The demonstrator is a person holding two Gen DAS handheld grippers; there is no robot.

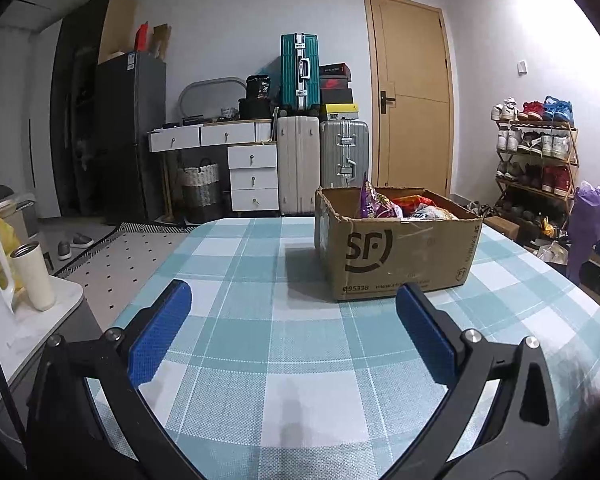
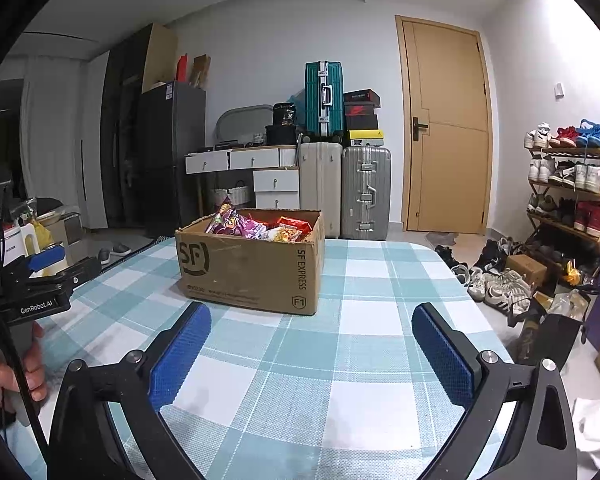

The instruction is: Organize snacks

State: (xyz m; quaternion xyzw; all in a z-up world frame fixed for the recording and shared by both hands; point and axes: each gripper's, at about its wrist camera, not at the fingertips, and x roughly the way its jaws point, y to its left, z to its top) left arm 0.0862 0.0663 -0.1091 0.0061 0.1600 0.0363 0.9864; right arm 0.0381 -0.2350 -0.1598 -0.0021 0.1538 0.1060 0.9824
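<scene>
An open cardboard SF box [image 1: 396,252] stands on the checked tablecloth [image 1: 260,320], filled with several colourful snack packets [image 1: 384,205]. It also shows in the right wrist view [image 2: 248,268], with the snack packets [image 2: 256,226] inside. My left gripper [image 1: 294,304] is open and empty, held above the cloth in front of the box and to its left. My right gripper [image 2: 312,324] is open and empty, in front of the box and to its right. The left gripper also shows at the left edge of the right wrist view [image 2: 46,264].
A white tumbler [image 1: 34,278] and a white stool [image 1: 24,308] stand left of the table. Suitcases [image 1: 320,160], drawers [image 1: 252,172] and a door [image 1: 412,108] are behind. A shoe rack [image 2: 568,184] and loose shoes [image 2: 496,280] are on the right.
</scene>
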